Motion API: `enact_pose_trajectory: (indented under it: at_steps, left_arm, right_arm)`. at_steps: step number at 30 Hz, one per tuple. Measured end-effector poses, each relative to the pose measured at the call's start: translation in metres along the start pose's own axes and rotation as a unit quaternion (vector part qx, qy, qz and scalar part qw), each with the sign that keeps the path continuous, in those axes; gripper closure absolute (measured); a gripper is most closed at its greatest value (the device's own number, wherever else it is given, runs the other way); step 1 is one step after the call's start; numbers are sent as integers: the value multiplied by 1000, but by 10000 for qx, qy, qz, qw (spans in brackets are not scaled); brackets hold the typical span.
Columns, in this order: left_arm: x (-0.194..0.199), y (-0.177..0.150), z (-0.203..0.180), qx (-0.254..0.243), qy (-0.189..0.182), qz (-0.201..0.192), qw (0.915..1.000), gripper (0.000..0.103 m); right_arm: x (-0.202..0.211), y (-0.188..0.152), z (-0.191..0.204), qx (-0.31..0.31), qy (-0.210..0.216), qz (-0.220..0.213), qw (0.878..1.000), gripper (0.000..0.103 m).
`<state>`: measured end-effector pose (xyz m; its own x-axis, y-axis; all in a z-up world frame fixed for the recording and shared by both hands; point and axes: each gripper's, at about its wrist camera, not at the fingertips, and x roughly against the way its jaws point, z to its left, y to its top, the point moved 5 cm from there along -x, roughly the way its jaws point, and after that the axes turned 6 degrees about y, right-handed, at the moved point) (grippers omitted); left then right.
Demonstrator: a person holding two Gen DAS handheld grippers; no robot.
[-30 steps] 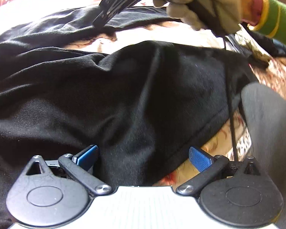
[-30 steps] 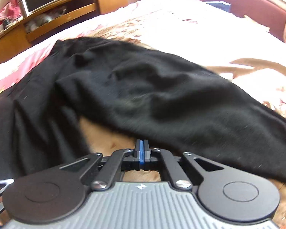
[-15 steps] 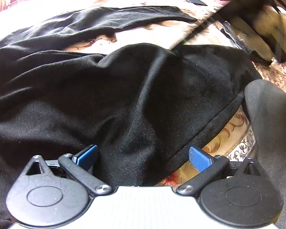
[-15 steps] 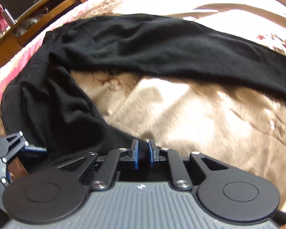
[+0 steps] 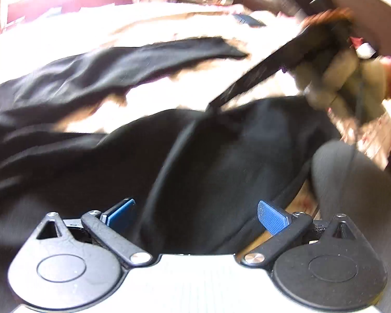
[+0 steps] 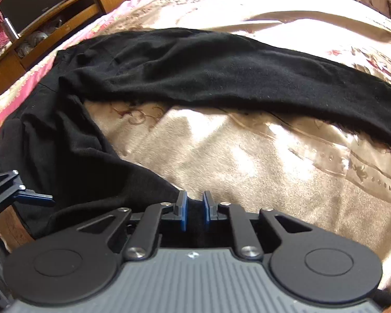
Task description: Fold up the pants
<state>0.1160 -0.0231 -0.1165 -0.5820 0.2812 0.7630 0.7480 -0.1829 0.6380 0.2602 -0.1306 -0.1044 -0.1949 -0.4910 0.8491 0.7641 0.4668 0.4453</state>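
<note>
Black pants (image 6: 221,75) lie spread on a beige floral bedspread (image 6: 247,161), one leg stretched across the far side, the other running down to the near left. My right gripper (image 6: 195,210) has its jaws a small gap apart with black cloth between the pads at the near leg's edge. My left gripper (image 5: 195,212) is wide open with the pants' fabric (image 5: 208,169) bunched between its blue pads. The right gripper also shows in the left wrist view (image 5: 260,78), blurred, touching the pants from the upper right.
A wooden shelf unit (image 6: 52,18) with a dark screen stands beyond the bed at upper left. A gloved hand (image 5: 333,83) holds the right gripper. A grey rounded shape (image 5: 357,187) fills the right side of the left wrist view.
The right gripper opened from shut to a small gap and moved down to the near leg's edge. The left gripper stayed open on the fabric and its view tilted up.
</note>
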Motion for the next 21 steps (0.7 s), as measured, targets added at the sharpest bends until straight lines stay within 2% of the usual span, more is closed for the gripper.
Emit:
enact_pose_trajectory:
  at_steps: [3,6,7,9,11,13,14,16,18,19,21]
  left_arm:
    - [-17,2,-17,-112,-262,31,9996,0]
    - [-36,-10,-34,-513,-506,449,9964,0]
    - [-41,-19,-44,-840,-434,691,9931,0]
    - [-37,-34,-54,-1373,-426,864,9858,0]
    - [-27,-47,-59,-1452,-756,1133,9800,0]
    - [-20,-52,-60,-1521,-770,1235,9776,0]
    - [-17,-50,-59,-1509,-771,1235,9778,0]
    - [-11,-39,-53,-1233,-851,1109,9825,0]
    - [-11,-29,-45,-974,-821,882,9879,0]
    - [-13,-25,-42,-914,-742,783,9900,0]
    - [-23,-20,-39,-813,-701,671,9920,0]
  right_arm:
    - [3,-29,11,-137,296,377,9988,86]
    - [-3,-64,26,-182,676,974,9928,85]
    - [-7,-75,32,-225,846,1273,9880,84]
    - [-11,-94,45,-273,1297,1814,9744,82]
    - [-4,-97,52,-134,1261,1848,9746,79]
    - [3,-91,50,-406,1407,1814,9724,77]
    - [9,-87,50,-511,1463,1666,9738,77]
    - [20,-79,53,-216,1331,1332,9819,78]
    - [19,-74,55,233,818,1131,9899,77]
    - [13,-73,54,285,694,1066,9915,77]
    - [-4,-78,52,66,747,1272,9890,76]
